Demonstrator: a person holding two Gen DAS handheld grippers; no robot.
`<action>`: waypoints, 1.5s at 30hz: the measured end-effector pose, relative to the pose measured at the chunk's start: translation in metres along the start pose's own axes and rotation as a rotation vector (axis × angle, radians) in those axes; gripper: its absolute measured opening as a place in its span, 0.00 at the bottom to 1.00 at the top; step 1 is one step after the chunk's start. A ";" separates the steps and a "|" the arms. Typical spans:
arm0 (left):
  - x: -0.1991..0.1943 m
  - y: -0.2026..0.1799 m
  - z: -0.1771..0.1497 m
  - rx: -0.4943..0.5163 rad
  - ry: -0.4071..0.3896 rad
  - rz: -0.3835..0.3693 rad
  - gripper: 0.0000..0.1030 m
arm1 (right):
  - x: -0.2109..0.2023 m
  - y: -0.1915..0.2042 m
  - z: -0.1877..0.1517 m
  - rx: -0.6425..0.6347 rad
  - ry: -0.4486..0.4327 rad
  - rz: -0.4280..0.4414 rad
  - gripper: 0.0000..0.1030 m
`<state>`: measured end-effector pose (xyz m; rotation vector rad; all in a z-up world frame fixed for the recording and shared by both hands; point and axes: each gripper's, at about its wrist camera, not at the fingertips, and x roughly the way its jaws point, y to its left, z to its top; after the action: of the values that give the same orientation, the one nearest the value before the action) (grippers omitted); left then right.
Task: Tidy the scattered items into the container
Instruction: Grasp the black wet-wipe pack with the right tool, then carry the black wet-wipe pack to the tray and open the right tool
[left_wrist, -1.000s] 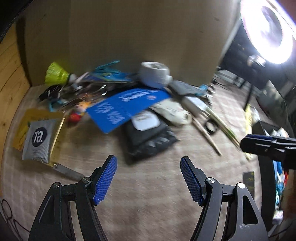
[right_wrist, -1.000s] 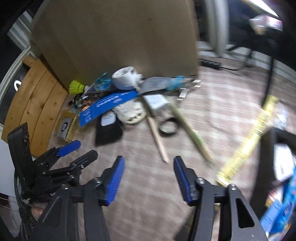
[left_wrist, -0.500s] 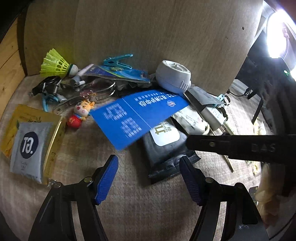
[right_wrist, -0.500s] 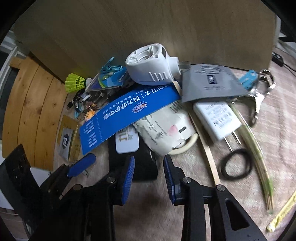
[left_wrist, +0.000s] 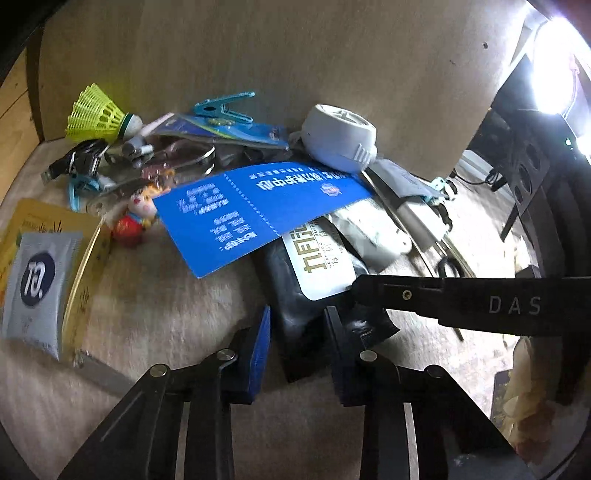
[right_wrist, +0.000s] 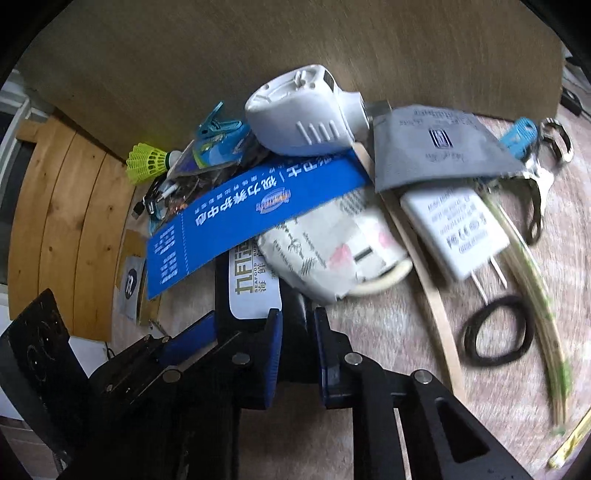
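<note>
A black wipes packet (left_wrist: 295, 317) with a white label lies on the carpet, its far end under a blue card (left_wrist: 258, 206). My left gripper (left_wrist: 297, 343) is closing on the packet's near end, which sits between the blue pads. In the right wrist view my right gripper (right_wrist: 297, 332) is closing on the black wipes packet (right_wrist: 225, 295) too, its pads pinching the near corner. The left gripper's blue pad (right_wrist: 188, 336) shows at that packet's left edge. The right gripper's black finger (left_wrist: 443, 299) reaches in from the right.
The pile holds a white round device (left_wrist: 340, 136), white charger (right_wrist: 454, 232), grey pouch (right_wrist: 436, 147), crumpled paper packet (right_wrist: 325, 251), yellow shuttlecock (left_wrist: 99, 114), toy figure (left_wrist: 136, 218), grey sachet (left_wrist: 37, 280), black hair tie (right_wrist: 495, 336) and wooden stick (right_wrist: 432, 291). A beige board (left_wrist: 295, 55) stands behind.
Both grippers came down and forward to the pile, and their jaws narrowed around the near end of the black packet. The right gripper swung in from the open carpet on the right.
</note>
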<state>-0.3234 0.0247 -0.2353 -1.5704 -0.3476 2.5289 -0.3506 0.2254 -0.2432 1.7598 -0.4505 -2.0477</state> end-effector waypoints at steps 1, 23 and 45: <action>-0.001 -0.002 -0.004 0.000 0.003 -0.001 0.29 | 0.000 0.001 -0.004 -0.004 0.003 -0.003 0.15; -0.058 -0.050 -0.128 0.129 0.109 -0.055 0.52 | -0.046 -0.015 -0.154 -0.077 0.092 -0.051 0.18; -0.074 -0.100 -0.124 0.205 0.061 -0.099 0.49 | -0.066 -0.033 -0.159 0.051 -0.041 -0.015 0.26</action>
<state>-0.1790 0.1181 -0.1974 -1.5097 -0.1493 2.3533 -0.1885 0.2894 -0.2272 1.7583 -0.5072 -2.1031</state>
